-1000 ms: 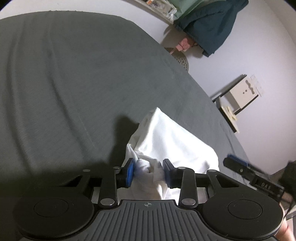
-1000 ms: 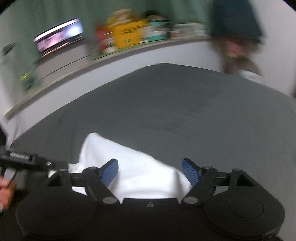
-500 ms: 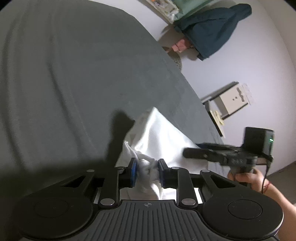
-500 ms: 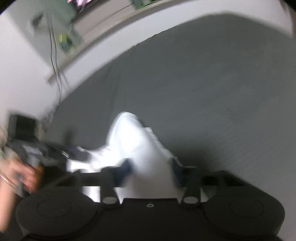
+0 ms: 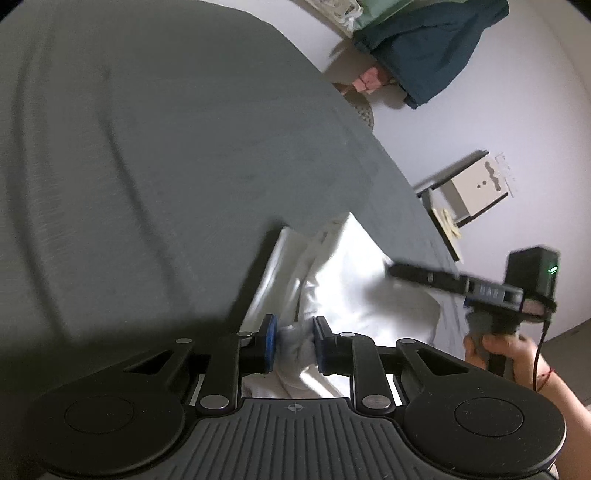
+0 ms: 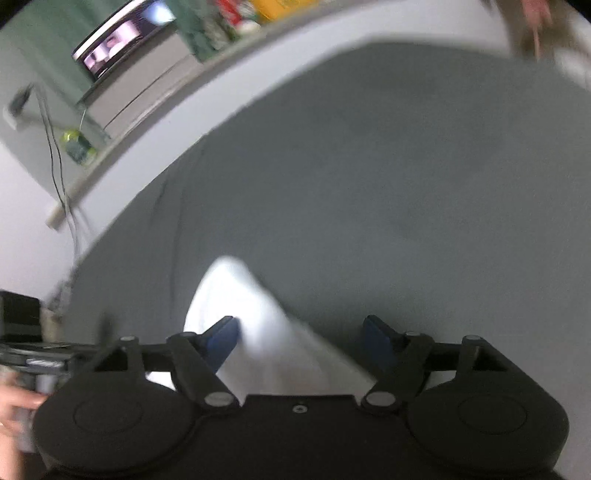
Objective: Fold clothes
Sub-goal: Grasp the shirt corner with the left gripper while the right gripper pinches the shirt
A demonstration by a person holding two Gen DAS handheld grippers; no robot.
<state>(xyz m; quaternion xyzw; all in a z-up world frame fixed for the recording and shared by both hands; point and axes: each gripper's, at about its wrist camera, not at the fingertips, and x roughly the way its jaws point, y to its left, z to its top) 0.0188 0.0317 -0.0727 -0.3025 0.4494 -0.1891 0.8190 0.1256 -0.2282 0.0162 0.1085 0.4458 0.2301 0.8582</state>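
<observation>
A white garment (image 5: 351,288) lies on a grey bed sheet (image 5: 147,147), part folded, with a flat edge toward the left. My left gripper (image 5: 293,345) is shut on a bunched corner of it near the front edge. In the left wrist view the right gripper's fingers (image 5: 424,275) hover over the garment's right side, held by a person's hand (image 5: 509,350). In the right wrist view my right gripper (image 6: 301,332) has its jaws opening wide. The blurred white garment (image 6: 251,306) lies between and below the blue pads (image 6: 221,338), and they do not press on it.
The grey sheet (image 6: 369,184) stretches away beyond the garment. A dark teal garment (image 5: 424,48) hangs on the wall at the back right. A small white box on a stand (image 5: 476,188) is beside the bed. A screen (image 6: 122,33) and cables (image 6: 55,155) stand at the far left.
The left jaws have tightened on the bunched corner. The right gripper swung over the garment, narrowed around the cloth half a second ago and now stands wide again. The garment lies flatter.
</observation>
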